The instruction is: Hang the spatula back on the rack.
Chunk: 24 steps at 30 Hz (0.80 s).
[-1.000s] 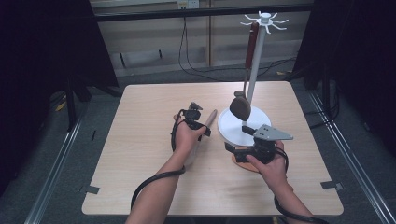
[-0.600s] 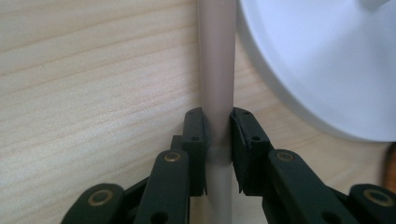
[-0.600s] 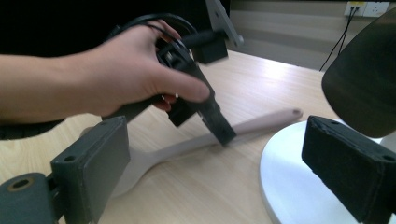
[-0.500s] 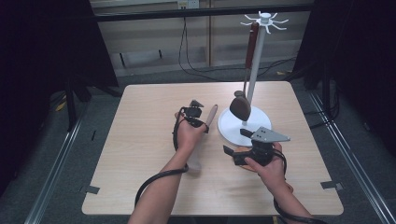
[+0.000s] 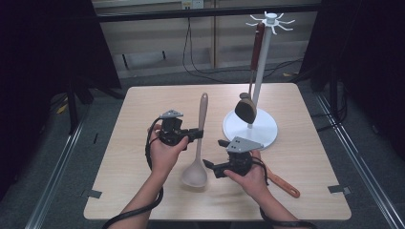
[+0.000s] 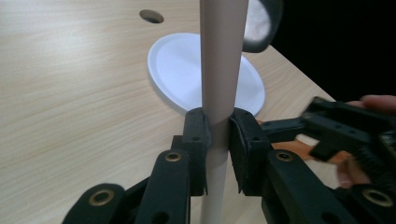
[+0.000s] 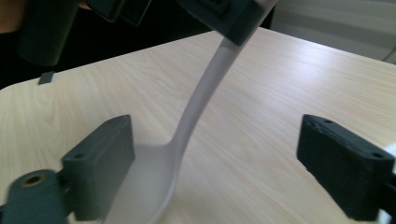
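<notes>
- The beige ladle (image 5: 197, 143) is off the worktop (image 5: 143, 109) along most of its length, handle pointing away from the person and bowl nearest them, low over the wood in front of the white stand base (image 5: 250, 128).
- The left gripper (image 5: 193, 135) has its jaws closed on the ladle's handle at about mid-length; the left gripper view shows the pale shaft (image 6: 219, 84) pinched squarely between the two pads.
- The right gripper (image 5: 208, 167) sits just beside the ladle's bowl with its jaws spread wide and nothing between them but air; in the right gripper view the bowl (image 7: 149, 186) lies near one jaw, not gripped.
- My reading: the ladle has been picked up and is being carried or steadied, with the hanging stand (image 5: 267, 28) as the likely goal, where a dark spoon (image 5: 247, 109) already hangs.
- The next move likely calls for tilting the handle end up toward a free hook, so the grip at mid-handle must hold against the bowl's weight; the right gripper could close on the neck to help.
- An orange-handled utensil (image 5: 282, 183) lies on the worktop under the right hand, untouched.
</notes>
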Available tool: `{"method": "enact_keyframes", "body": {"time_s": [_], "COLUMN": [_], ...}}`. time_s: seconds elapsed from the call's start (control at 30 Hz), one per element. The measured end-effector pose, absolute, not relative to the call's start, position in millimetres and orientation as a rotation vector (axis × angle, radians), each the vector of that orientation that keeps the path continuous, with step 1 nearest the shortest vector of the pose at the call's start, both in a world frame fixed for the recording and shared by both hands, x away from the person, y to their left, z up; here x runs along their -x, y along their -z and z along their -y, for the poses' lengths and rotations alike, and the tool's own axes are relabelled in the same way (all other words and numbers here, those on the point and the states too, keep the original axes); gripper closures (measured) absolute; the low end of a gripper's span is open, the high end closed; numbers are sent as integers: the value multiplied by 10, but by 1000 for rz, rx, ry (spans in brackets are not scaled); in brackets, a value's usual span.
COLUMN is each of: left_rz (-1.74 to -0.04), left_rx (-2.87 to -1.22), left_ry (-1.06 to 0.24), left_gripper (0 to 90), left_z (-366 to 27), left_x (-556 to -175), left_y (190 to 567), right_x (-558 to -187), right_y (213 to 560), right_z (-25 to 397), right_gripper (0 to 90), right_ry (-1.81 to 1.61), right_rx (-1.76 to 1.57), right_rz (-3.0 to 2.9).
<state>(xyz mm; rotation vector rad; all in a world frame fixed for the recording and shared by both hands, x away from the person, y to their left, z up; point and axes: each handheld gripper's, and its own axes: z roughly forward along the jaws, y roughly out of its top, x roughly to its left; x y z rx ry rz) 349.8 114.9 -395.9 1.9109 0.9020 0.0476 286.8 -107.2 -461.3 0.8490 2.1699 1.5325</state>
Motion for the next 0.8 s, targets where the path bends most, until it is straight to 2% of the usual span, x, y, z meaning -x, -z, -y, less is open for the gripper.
{"method": "enact_keyframes", "body": {"time_s": [0.03,0.2,0.27,0.3,0.37,0.43,0.5,0.53,0.57,0.63,0.73,0.8], "left_rz": [-885,-822,-803,-795,-790,-786,-783,-784,-785,-772,-747,-739], "left_rx": [-1909,-1898,-1888,-1891,-1877,-1868,-1850,-1845,-1844,-1830,-1807,-1781], "left_ry": [-48,-59,-64,-63,-61,-57,-41,-39,-40,-30,-19,-33], "left_gripper": [772,772,772,772,772,772,772,772,772,770,766,595], "left_z": [-1147,-1099,-1090,-1089,-1082,-1075,-1051,-1039,-1031,-1009,-996,-998], "left_x": [-3450,-3281,-3248,-3244,-3240,-3240,-3230,-3227,-3225,-3227,-3233,-3232], "left_y": [3944,3834,3775,3750,3722,3706,3699,3698,3697,3701,3699,3702], "right_x": [-2868,-2880,-2880,-2875,-2874,-2880,-2882,-2873,-2873,-2867,-2871,-2885], "right_y": [4618,4595,4583,4545,4533,4490,4480,4462,4462,4439,4436,4418], "right_z": [1027,923,929,971,990,1072,1091,1133,1133,1188,1247,1355], "right_gripper": [148,397,405,463,475,555,579,686,686,778,796,803], "right_ry": [-1543,-1644,-1654,-1666,-1671,-1719,-1717,-1739,-1739,-1766,-1803,-1772], "right_rx": [-842,-838,-825,-824,-824,-845,-847,-835,-835,-844,-868,-882], "right_rz": [-2175,-2160,-2161,-2154,-2148,-2129,-2133,-2133,-2133,-2128,-2120,-2124]}}
